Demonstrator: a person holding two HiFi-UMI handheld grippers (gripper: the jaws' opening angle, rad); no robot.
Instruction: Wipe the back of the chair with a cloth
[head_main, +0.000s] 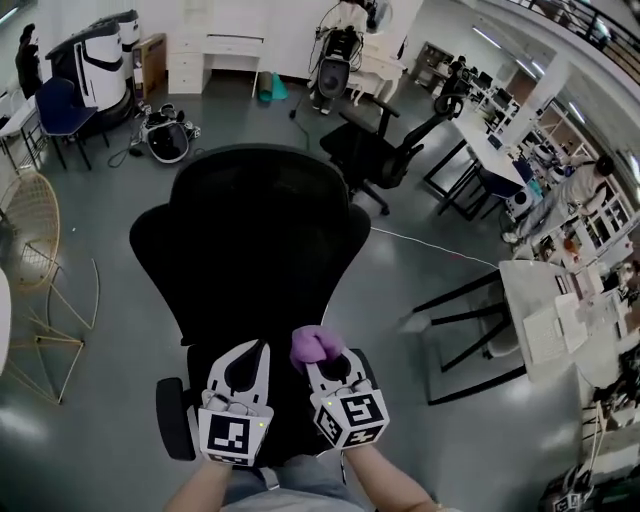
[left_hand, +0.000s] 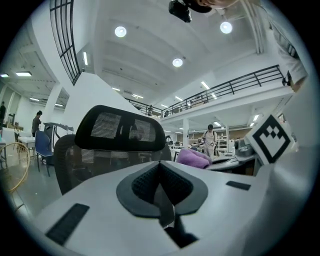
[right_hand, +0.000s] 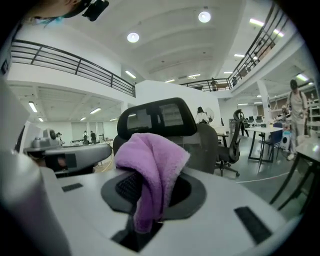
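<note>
1. Your left claw (head_main: 255, 352) sits at 6 o'clock in the head view, low against the chair (head_main: 250, 250). Its jaws are pressed together with nothing between them. Keep it clear of the wiping path. If the chair starts to swivel, I'd steady the frame with it.
2. The chair's backrest fills the middle of the head view with its broad face turned toward you. Its long axis runs from 6 to 12 o'clock there, and the headrest (left_hand: 120, 127) is at the 12 o'clock end. In both gripper views the chair stands upright ahead of the claws. I cannot tell whether that face is the front or the rear.
3. The cloth (head_main: 315, 345), purple and bunched, is just right of centre. It is pinched in your right claw (head_main: 322, 358), with a fold draped over the pads and a tail hanging down.
4. To wipe well, lead with that loose fold rather than the claw's plastic. Lay it flat on the mesh, then press lightly.
5. Stroke along the long axis from the headrest downward in overlapping passes. The likely risk is the cloth slipping out, so keep the grip firm.
</note>
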